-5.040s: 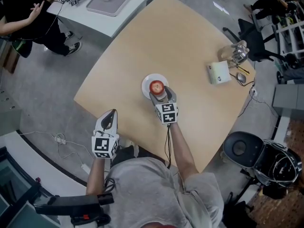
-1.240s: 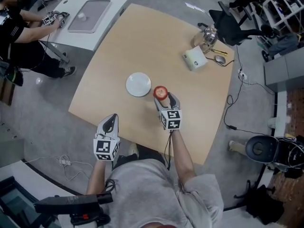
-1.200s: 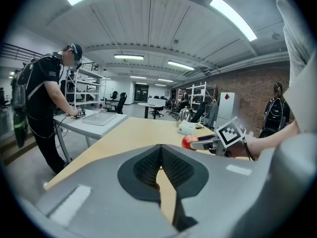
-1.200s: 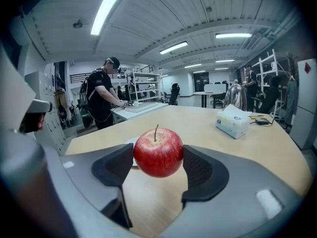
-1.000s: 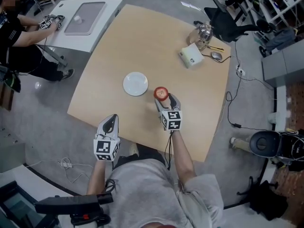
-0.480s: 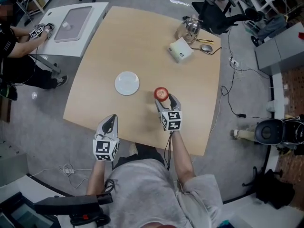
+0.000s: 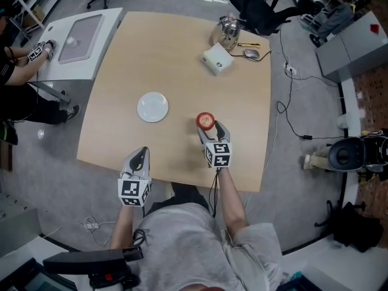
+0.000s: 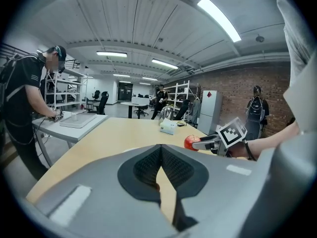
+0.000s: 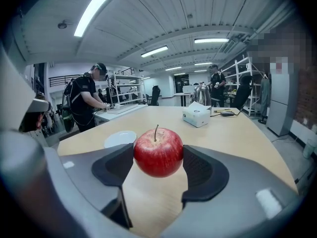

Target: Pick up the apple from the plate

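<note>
Red apple (image 9: 158,152) gripped between right gripper (image 7: 209,126) jaws; white plate (image 9: 120,138) beyond, left; left gripper (image 8: 160,151) jaws closed, empty.

The shiny red apple (image 9: 158,152) hangs stem-up in the right gripper (image 9: 158,158), well apart from the round white plate (image 7: 153,107).

Glossy red apple (image 9: 158,152), smooth white plate (image 7: 153,107), matt wooden table (image 7: 182,59), shiny metal kettle (image 7: 227,26).
</note>
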Demonstrator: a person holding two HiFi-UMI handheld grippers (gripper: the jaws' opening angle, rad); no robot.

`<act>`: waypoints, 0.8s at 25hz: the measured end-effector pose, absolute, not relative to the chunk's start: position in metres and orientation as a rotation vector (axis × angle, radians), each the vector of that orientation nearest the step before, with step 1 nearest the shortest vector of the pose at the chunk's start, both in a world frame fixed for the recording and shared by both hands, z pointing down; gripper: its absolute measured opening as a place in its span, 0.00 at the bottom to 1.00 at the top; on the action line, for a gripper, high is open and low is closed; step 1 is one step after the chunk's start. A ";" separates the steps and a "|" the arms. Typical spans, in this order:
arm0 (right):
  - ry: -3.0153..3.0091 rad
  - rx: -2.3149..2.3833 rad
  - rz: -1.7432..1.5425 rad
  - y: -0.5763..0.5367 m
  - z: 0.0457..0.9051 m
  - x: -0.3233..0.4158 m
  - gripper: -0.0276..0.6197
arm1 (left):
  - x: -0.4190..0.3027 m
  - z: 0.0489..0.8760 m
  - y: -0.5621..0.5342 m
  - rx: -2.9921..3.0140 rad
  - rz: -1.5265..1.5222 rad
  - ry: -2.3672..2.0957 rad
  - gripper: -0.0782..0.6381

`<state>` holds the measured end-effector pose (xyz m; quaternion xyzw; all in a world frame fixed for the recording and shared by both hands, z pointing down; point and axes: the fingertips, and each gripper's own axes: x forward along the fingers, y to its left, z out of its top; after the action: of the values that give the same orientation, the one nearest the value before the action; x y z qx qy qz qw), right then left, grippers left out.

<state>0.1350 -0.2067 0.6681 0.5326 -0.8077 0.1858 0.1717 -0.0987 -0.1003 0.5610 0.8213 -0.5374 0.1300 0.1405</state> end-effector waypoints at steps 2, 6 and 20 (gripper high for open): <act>-2.283 1.527 0.533 -0.204 0.668 0.140 0.54 | -0.095 0.561 -0.101 2.381 0.382 -1.536 0.14; -2.264 1.561 0.542 -0.199 0.668 0.151 0.54 | -0.088 0.562 -0.101 2.401 0.391 -1.505 0.14; -2.191 1.680 0.574 -0.170 0.675 0.192 0.54 | -0.061 0.564 -0.096 2.475 0.421 -1.401 0.14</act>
<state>0.1916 -0.1703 0.6745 0.5881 -0.7669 0.2010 0.1602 -0.0610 -0.0961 0.5640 0.8532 -0.4830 0.1453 0.1330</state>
